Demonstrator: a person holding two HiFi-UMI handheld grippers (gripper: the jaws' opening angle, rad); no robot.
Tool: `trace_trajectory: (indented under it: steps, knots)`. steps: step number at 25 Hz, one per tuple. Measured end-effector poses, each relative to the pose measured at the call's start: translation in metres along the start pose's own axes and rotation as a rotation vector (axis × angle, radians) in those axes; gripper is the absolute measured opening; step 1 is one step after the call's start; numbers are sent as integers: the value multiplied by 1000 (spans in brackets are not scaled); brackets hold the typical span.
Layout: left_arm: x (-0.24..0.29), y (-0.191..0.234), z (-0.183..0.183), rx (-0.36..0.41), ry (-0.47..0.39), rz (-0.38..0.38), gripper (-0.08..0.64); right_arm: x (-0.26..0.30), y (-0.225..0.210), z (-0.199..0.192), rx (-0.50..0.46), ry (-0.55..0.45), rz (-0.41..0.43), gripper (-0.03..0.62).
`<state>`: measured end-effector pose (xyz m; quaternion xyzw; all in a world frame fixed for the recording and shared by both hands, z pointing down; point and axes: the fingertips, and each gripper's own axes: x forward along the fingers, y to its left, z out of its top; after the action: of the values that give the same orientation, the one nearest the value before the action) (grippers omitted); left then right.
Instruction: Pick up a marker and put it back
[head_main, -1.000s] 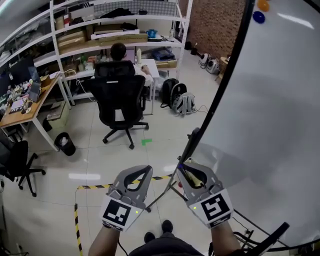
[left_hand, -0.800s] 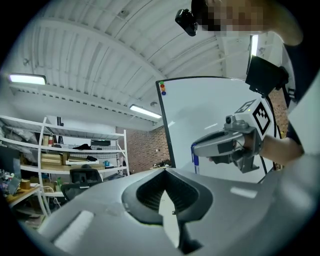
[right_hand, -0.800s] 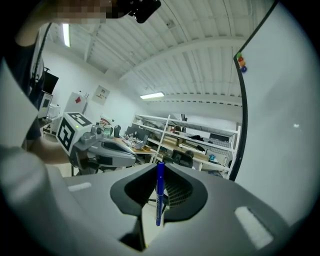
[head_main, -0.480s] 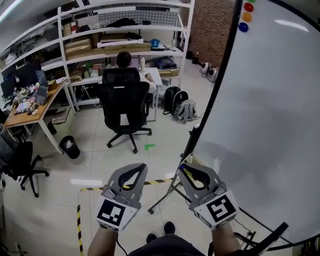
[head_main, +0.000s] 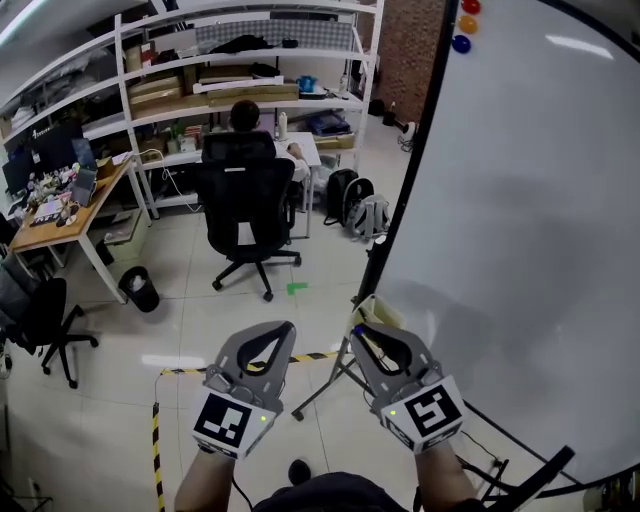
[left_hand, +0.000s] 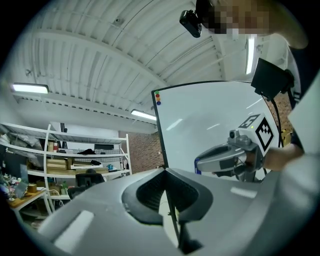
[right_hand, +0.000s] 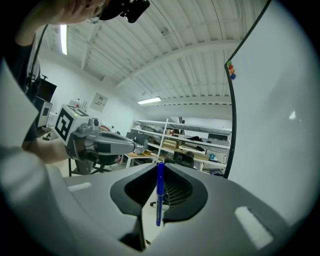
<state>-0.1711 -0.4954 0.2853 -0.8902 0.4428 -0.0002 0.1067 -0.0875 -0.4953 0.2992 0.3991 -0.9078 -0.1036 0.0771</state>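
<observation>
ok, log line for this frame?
right gripper: shut on blue marker | left gripper: shut, empty | whiteboard: at right | status: not yet put back

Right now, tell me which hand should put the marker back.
Right. The right tongs are shut on the blue marker and sit beside the whiteboard; the left tongs are shut, empty and farther from it.

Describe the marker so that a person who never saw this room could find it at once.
Beside the big whiteboard, the person holds two grippers; take the right gripper, nearer the board. The marker is the thin blue stick clamped between its fingers; the left gripper holds nothing.
</observation>
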Motion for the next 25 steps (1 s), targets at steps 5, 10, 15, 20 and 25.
trace_trajectory:
  steps: [5,10,15,20,25]
  knots:
    - [-6,-36,5,23,20,13,5,-34,7,-9,31,-28,25,43]
    - [-20,-101,20,57,15,37,5,-97,16,-14,36,-57,73,43]
    - [-46,-167,32,74,35,71,4,-163,29,-18,43,-78,109,43]
    - [-77,-213,49,105,56,103,5,-212,45,-13,58,-88,144,43]
    - [-116,-237,66,117,74,150,5,-239,68,1,73,-118,188,43]
